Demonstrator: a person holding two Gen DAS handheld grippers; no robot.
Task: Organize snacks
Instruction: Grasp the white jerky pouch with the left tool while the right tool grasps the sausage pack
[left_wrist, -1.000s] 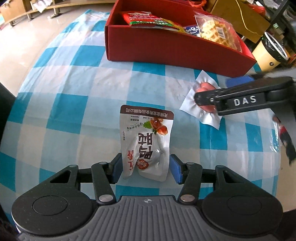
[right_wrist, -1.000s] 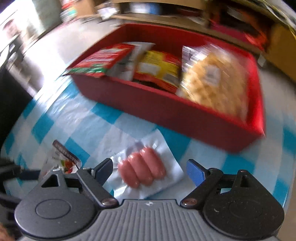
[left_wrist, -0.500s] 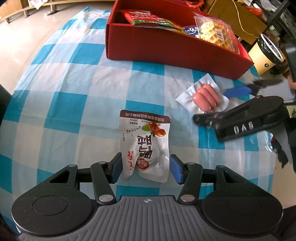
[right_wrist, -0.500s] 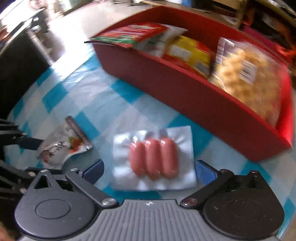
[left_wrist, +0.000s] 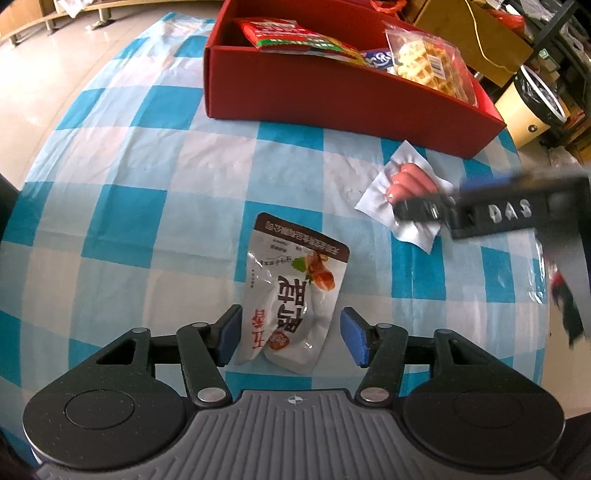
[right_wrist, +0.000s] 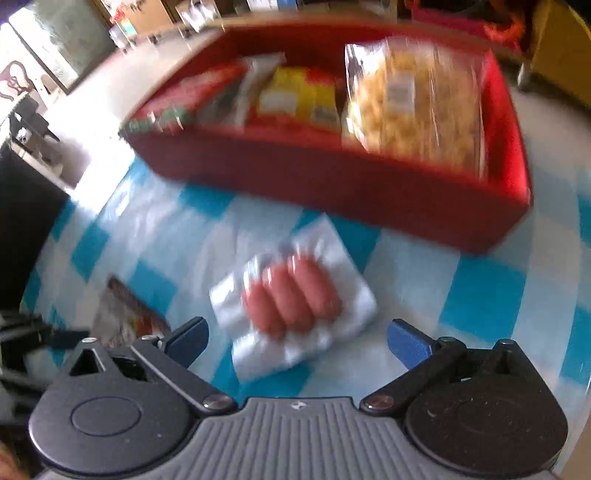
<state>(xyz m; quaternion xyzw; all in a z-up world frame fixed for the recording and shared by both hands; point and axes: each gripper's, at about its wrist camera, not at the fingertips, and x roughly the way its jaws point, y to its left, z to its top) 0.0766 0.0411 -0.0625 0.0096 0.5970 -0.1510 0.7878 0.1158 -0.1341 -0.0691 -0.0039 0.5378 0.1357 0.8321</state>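
Note:
A white snack pouch with a brown top band (left_wrist: 291, 291) lies on the checked tablecloth, its lower half between the open jaws of my left gripper (left_wrist: 291, 341). A clear pack of three pink sausages (right_wrist: 291, 299) lies just ahead of my open right gripper (right_wrist: 297, 341), near the red box; it also shows in the left wrist view (left_wrist: 406, 188), partly hidden by the right gripper (left_wrist: 424, 206). The red box (left_wrist: 332, 96) at the back holds several snack packs and a waffle bag (left_wrist: 428, 62). The right wrist view is blurred.
The blue and white checked tablecloth (left_wrist: 147, 184) covers a round table. The table edge curves off at the left and right. A bin (left_wrist: 532, 107) and shelves stand off the table at the far right. The floor lies beyond on the left.
My right gripper has swung back over the sausage pack, which it now partly covers in the left wrist view. The left gripper and the pouch have barely moved.

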